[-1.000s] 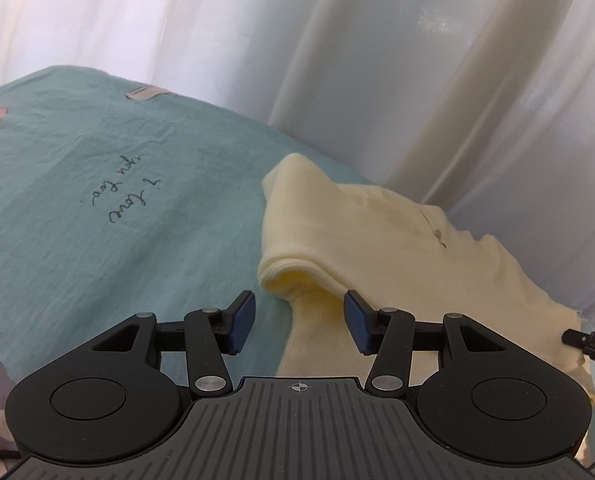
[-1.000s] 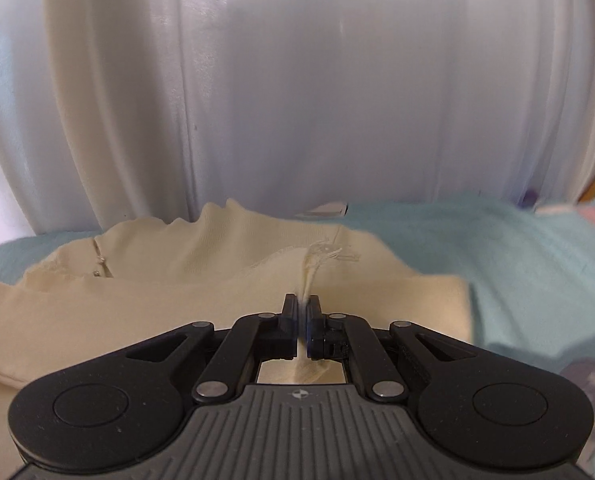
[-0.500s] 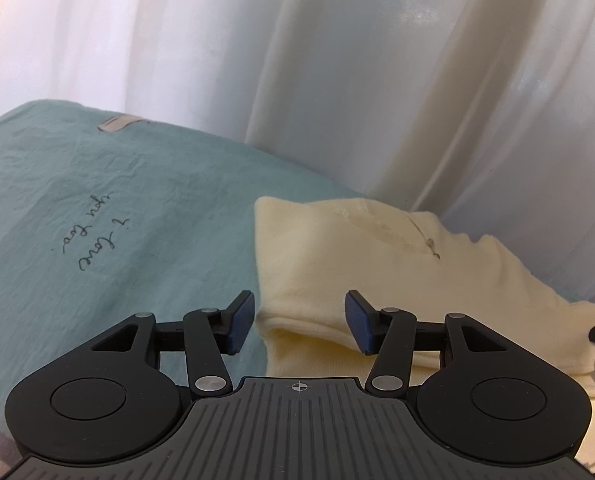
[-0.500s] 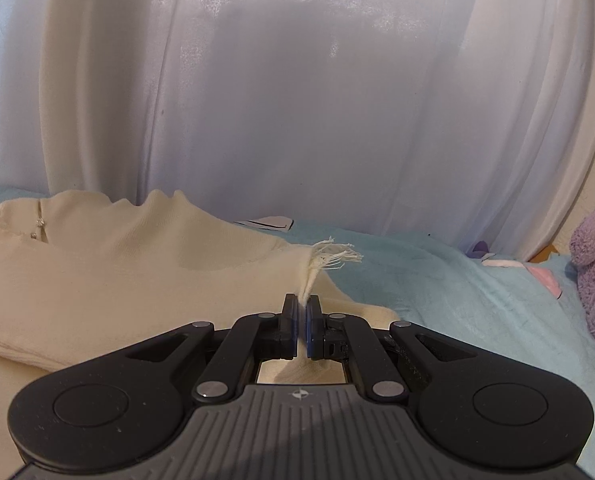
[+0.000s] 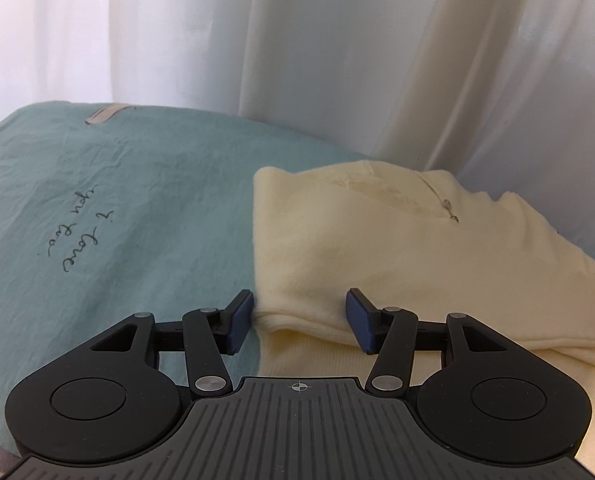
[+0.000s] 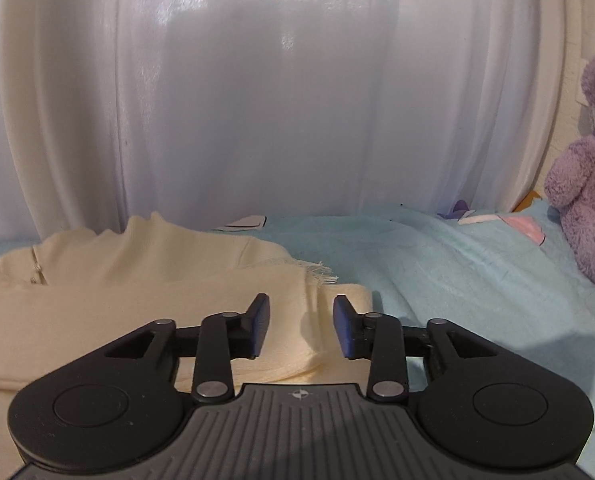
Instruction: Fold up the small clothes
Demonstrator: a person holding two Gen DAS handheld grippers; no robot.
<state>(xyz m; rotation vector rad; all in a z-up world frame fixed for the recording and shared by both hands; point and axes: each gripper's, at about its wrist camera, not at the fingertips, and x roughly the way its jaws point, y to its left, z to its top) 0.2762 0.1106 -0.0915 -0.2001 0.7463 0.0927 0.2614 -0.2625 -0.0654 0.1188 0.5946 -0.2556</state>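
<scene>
A cream-yellow small garment point(image 5: 397, 248) lies folded over itself on a teal bedsheet point(image 5: 117, 208). My left gripper point(image 5: 299, 318) is open, its fingers either side of the garment's near left folded corner. In the right wrist view the same garment point(image 6: 137, 280) lies at left, with a frayed fringe point(image 6: 321, 270) at its right end. My right gripper point(image 6: 301, 326) is open and empty just over the garment's folded right edge.
White curtains point(image 6: 277, 100) hang close behind the bed. A purple plush bear point(image 6: 589, 184) sits at the far right. The sheet has handwriting print point(image 5: 77, 236) to the left of the garment.
My right gripper has opened and let go of the garment's fringed edge, which now lies flat. Both views have shifted; the left gripper stays open at the left corner.
</scene>
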